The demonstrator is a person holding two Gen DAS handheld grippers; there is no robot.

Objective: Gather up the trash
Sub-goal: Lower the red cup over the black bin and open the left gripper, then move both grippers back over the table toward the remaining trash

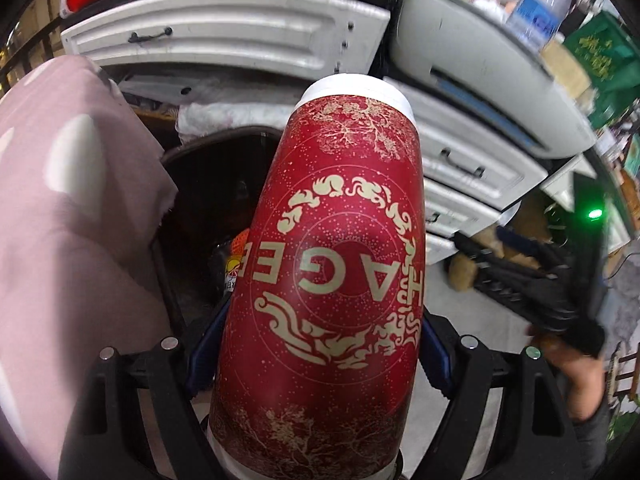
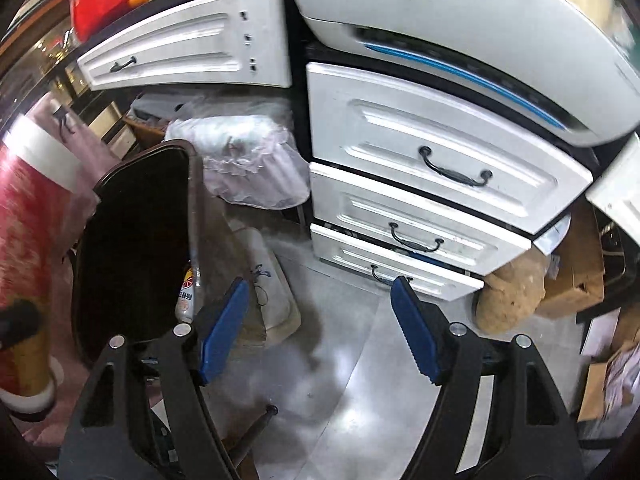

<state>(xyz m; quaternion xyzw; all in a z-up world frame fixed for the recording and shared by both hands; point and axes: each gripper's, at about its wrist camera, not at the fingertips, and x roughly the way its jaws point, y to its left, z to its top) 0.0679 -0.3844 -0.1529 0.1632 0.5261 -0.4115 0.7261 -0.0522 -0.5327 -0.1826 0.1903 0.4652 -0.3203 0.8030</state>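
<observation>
My left gripper (image 1: 316, 360) is shut on a tall red canister (image 1: 336, 264) with gold patterns and white ends, held above the dark trash bin (image 1: 208, 200). The canister also shows blurred at the left edge of the right wrist view (image 2: 28, 248). The bin (image 2: 136, 240) stands open on the floor with a bottle (image 2: 187, 292) inside it. My right gripper (image 2: 320, 328) is open and empty, its blue pads (image 2: 412, 328) spread above the grey floor just right of the bin. It also shows at the right of the left wrist view (image 1: 520, 284).
A white drawer cabinet (image 2: 420, 184) stands behind, with a white machine (image 2: 460, 32) on top. A pink cloth (image 1: 60, 220) hangs at left. A plastic bag (image 2: 248, 160), a white basin (image 2: 272, 300), a brown sack (image 2: 512, 296) and a cardboard box (image 2: 576, 272) lie on the floor.
</observation>
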